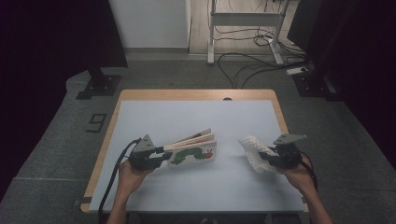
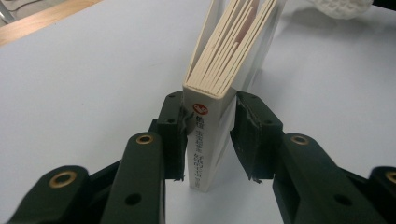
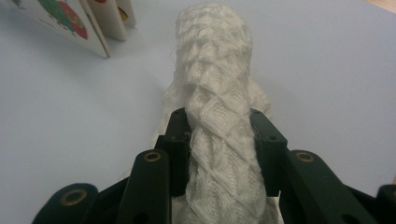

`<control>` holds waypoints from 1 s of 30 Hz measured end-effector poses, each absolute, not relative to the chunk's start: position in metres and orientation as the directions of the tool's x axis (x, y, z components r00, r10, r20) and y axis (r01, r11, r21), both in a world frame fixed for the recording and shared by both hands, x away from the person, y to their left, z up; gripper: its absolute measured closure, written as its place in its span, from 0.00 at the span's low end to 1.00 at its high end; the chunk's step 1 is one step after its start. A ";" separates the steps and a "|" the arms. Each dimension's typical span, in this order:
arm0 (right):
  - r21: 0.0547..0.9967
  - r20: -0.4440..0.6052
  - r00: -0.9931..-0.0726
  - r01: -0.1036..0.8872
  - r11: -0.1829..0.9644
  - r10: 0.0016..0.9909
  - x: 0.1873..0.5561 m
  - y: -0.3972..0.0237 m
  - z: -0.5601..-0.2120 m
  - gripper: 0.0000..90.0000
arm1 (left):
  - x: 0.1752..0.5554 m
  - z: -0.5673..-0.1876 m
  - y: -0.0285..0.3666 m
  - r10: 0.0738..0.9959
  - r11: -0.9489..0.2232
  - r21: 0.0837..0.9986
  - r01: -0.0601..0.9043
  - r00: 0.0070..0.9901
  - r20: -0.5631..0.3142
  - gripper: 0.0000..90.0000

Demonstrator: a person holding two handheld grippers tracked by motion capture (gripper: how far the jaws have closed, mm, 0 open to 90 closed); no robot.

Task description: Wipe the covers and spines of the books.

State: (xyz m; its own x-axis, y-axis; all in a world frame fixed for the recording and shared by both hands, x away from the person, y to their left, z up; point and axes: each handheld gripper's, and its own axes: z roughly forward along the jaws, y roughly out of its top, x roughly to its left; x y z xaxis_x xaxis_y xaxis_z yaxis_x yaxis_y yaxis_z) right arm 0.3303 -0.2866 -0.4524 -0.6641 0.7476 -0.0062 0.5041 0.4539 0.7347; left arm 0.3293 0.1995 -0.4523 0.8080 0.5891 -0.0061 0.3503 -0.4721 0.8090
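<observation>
The left gripper (image 1: 161, 154) has its jaws tight on the picture book (image 1: 194, 151) at its spine. The right gripper (image 1: 268, 157) pinches the white cloth (image 1: 252, 151). Both are grabbed; wiping the book looks still undone.

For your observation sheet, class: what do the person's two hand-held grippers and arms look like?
Each hand-held gripper, left and right, is black, with two jointed jaws bearing brass-coloured rivets and a grey three-cornered plate on top. A black cable trails from the left one. The forearms are bare, with no sleeves in sight.
</observation>
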 end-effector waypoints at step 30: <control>0.752 0.037 -0.795 0.421 0.506 0.606 0.295 -0.237 -0.445 0.71 | 0.331 -0.453 0.200 0.588 -0.474 0.804 0.359 0.809 -0.015 0.72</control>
